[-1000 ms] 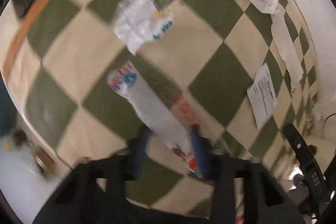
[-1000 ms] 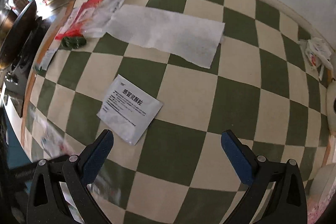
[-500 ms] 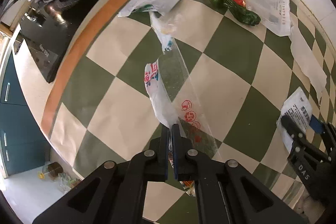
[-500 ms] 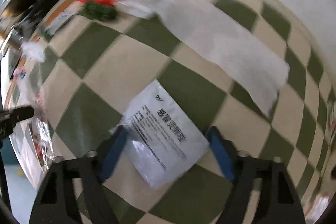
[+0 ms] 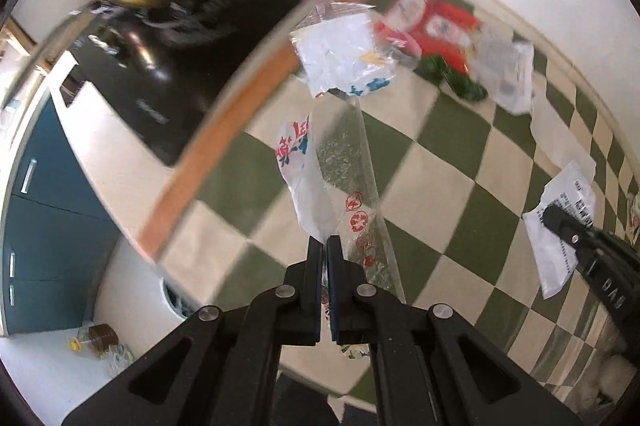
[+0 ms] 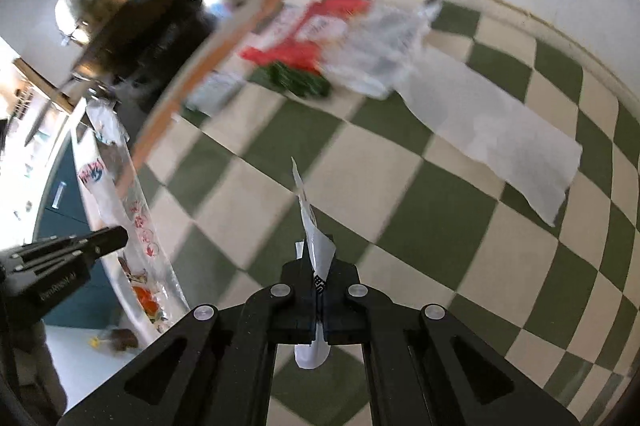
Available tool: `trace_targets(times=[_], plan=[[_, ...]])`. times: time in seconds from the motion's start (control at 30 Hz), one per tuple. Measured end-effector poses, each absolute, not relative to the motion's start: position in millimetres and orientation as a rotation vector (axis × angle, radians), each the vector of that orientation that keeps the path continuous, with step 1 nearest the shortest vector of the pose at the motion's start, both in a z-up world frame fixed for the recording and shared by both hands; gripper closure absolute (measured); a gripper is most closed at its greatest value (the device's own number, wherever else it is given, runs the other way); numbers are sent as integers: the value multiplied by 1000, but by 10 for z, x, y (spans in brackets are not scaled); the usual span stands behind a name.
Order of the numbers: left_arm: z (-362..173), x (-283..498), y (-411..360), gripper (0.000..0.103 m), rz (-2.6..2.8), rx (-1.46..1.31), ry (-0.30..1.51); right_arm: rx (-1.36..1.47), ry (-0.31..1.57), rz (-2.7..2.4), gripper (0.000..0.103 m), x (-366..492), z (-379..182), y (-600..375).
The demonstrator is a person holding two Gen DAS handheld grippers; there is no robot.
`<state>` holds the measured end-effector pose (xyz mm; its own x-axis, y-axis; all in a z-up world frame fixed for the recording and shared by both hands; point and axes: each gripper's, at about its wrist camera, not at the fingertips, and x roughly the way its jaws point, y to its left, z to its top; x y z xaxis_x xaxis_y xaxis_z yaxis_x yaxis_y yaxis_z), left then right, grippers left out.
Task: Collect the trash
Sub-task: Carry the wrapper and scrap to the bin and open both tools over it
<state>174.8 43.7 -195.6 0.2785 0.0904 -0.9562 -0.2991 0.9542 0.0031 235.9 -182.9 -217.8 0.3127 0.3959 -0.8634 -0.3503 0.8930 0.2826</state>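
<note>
With both tools clamped, left tool (image 5: pixel 324 246) on plastic bag (image 5: pixel 320 186), right tool (image 6: pixel 318 266) on sachet (image 6: pixel 312 226), lift slow & level vs. slippage.

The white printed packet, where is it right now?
The white printed packet is pinched in the right gripper, lifted above the checkered cloth; the left wrist view shows it at the far right.

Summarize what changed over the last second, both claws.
Right claw went from open above the white printed sachet to shut on it, and has lifted it off the checkered cloth. Left claw closed on the clear plastic bag and raised it; the bag now hangs from it. Unchanged: red packet, green wrapper and paper towel still lie near the wall.
</note>
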Motion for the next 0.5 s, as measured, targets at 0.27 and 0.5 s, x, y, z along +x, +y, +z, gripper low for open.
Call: trace_targets(times=[0.27,0.5], plan=[[-1521,1253,1120,103,364,-225,1152,72,1080,643,102,2074,-1696,-1068],[-1450,699,1858,103,474,-287,1103,1,1084,789,102,1485,-1646,-95]])
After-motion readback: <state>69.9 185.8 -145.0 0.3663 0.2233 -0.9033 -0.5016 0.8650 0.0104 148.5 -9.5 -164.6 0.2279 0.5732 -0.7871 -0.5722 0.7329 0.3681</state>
